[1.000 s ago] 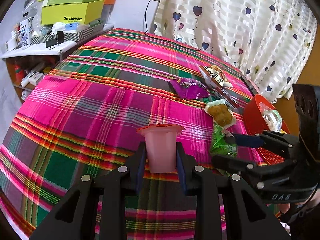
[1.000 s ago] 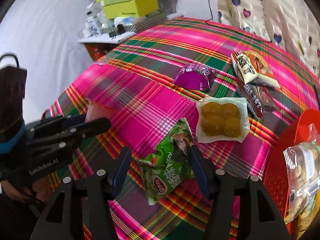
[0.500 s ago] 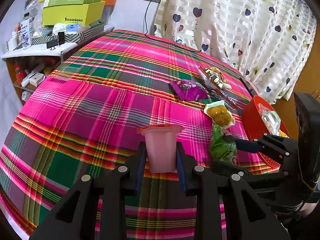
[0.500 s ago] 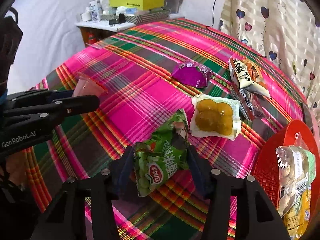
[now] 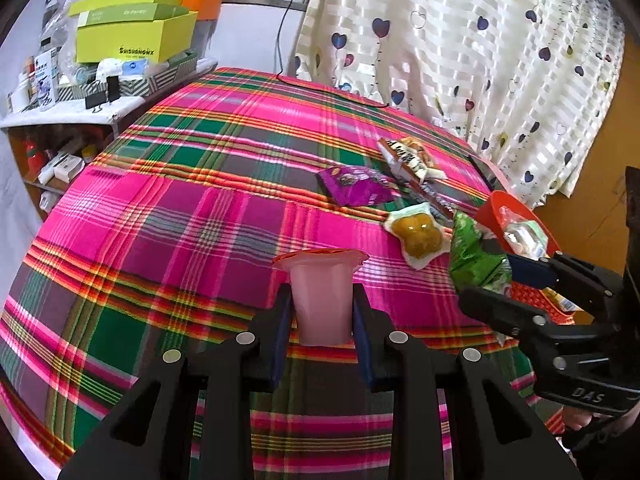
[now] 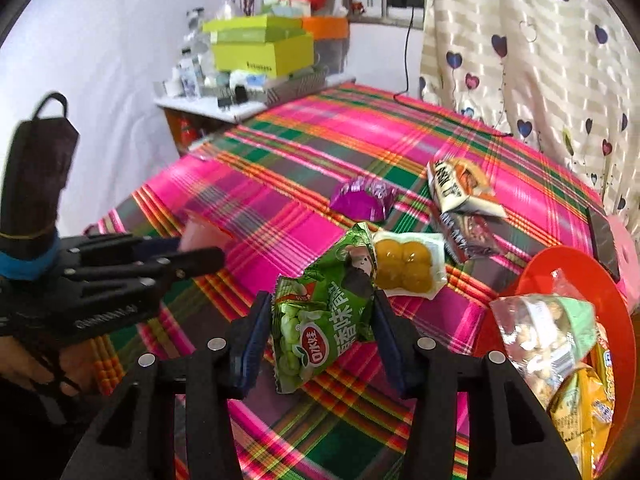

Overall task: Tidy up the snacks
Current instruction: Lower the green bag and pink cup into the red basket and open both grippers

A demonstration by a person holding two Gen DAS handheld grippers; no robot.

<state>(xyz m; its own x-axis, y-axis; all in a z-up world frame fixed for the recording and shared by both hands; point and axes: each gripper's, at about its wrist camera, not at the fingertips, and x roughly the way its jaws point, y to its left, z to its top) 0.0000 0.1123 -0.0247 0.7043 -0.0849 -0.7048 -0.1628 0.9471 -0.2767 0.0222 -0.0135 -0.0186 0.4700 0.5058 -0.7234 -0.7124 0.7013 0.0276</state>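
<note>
My left gripper point(image 5: 321, 322) is shut on a pink jelly cup point(image 5: 321, 280) and holds it upright just above the plaid cloth. My right gripper point(image 6: 320, 340) has a green snack packet point(image 6: 332, 280) between its jaws, which are closing; the pads press on it and it hangs clear of the cloth. In the left wrist view the green packet point(image 5: 474, 252) and the right gripper point(image 5: 496, 280) are just in front of the red basket point(image 5: 494, 206). The left gripper point(image 6: 192, 256) shows blurred at the left of the right wrist view.
The red basket point(image 6: 560, 276) at the right holds several snack bags. On the cloth lie a pack of yellow balls point(image 6: 404, 266), a purple packet point(image 6: 362, 200), a white-orange packet point(image 6: 460, 184) and a dark red packet point(image 6: 468, 236). A phone point(image 6: 604, 236) lies by the curtain. A cluttered shelf point(image 5: 132, 40) stands far left.
My right gripper closed on the green packet, which lay flat on the cloth, and lifted it up. The left gripper with the pink cup stayed put.
</note>
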